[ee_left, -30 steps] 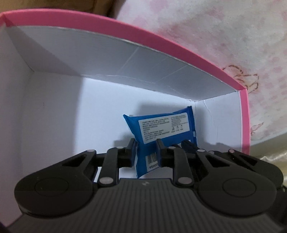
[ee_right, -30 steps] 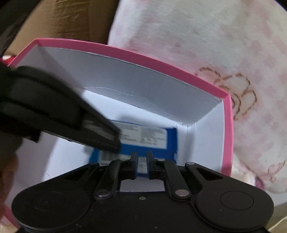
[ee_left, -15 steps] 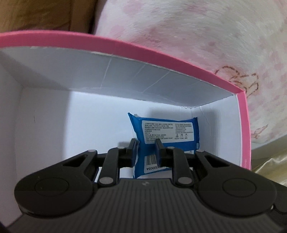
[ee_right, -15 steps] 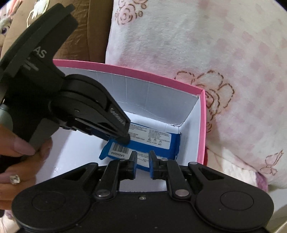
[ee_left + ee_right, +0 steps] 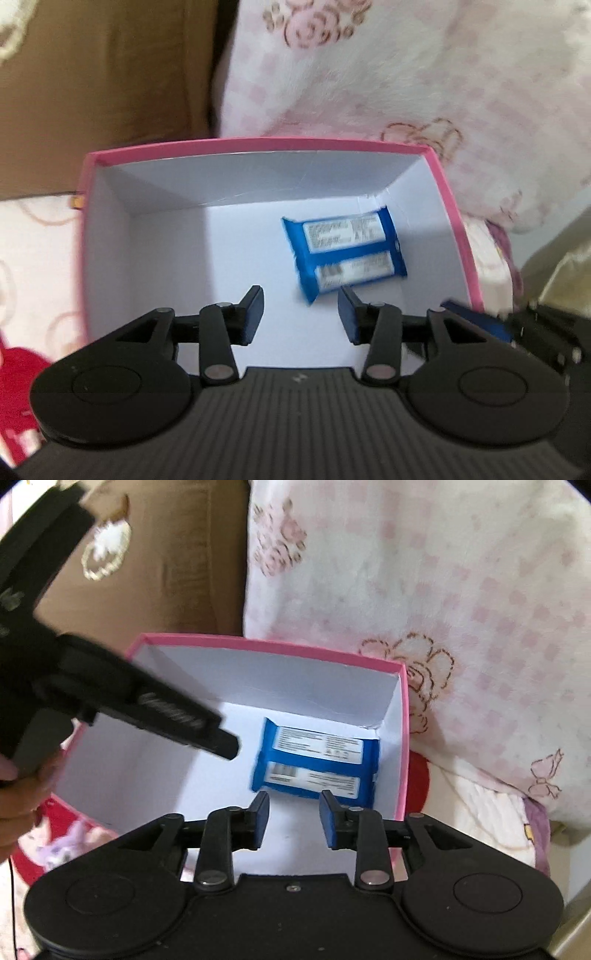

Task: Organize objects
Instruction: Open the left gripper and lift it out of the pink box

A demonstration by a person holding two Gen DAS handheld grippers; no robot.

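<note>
Blue packet [image 5: 343, 254] lies flat on the floor of the pink box [image 5: 456, 236], toward its 2 o'clock corner, label up. Your left claw [image 5: 301, 315] and right claw [image 5: 293, 819] have just been opening; nothing between either pair. Lift both straight out, clear of the rim. Wide bare floor from 9 to 11 o'clock; the blanket [image 5: 461, 590] crowds the box's far and right walls.

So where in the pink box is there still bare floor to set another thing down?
The white floor of the pink cardboard box lies bare on its left half, from the left wall to the blue plastic packet. The far right corner is crowded: the packet lies there, close to the right wall.
</note>
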